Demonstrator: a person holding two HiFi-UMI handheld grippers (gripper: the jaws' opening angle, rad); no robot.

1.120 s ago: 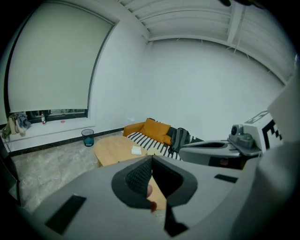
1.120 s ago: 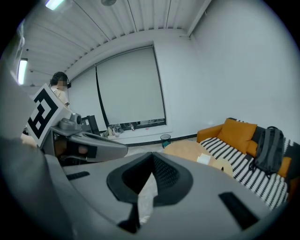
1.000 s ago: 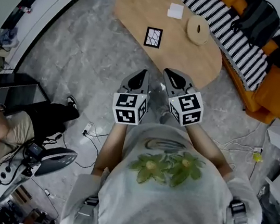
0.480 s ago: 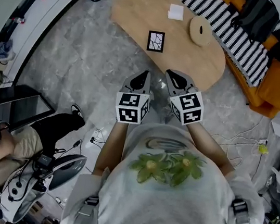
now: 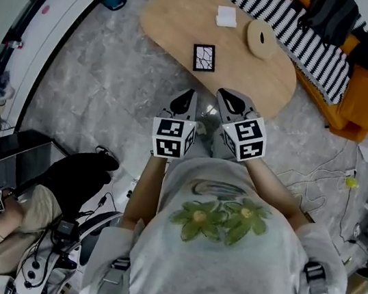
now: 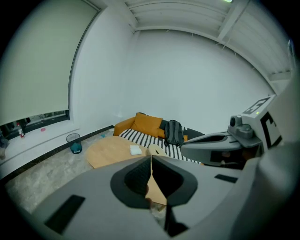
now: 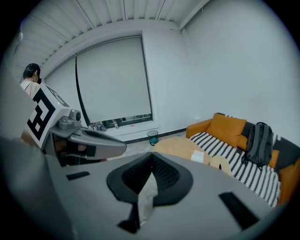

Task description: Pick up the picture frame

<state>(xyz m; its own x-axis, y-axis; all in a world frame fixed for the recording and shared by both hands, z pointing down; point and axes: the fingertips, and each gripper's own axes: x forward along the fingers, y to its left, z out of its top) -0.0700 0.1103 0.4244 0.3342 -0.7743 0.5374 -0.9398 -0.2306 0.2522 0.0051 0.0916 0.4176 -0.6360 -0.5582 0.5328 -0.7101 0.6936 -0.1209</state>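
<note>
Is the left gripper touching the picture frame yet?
Apart. The head view shows the left gripper, jaws shut and empty, short of the picture frame, with bare top of the wooden table between them.

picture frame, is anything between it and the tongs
Nothing visible. The frame lies flat on the table; the left tongs and right tongs, both shut, hover by its near edge, with only bare wood between.

Living room: orange sofa [image 5: 360, 81], oval wooden coffee table [image 5: 184, 11], marble floor [image 5: 105, 75].
</note>
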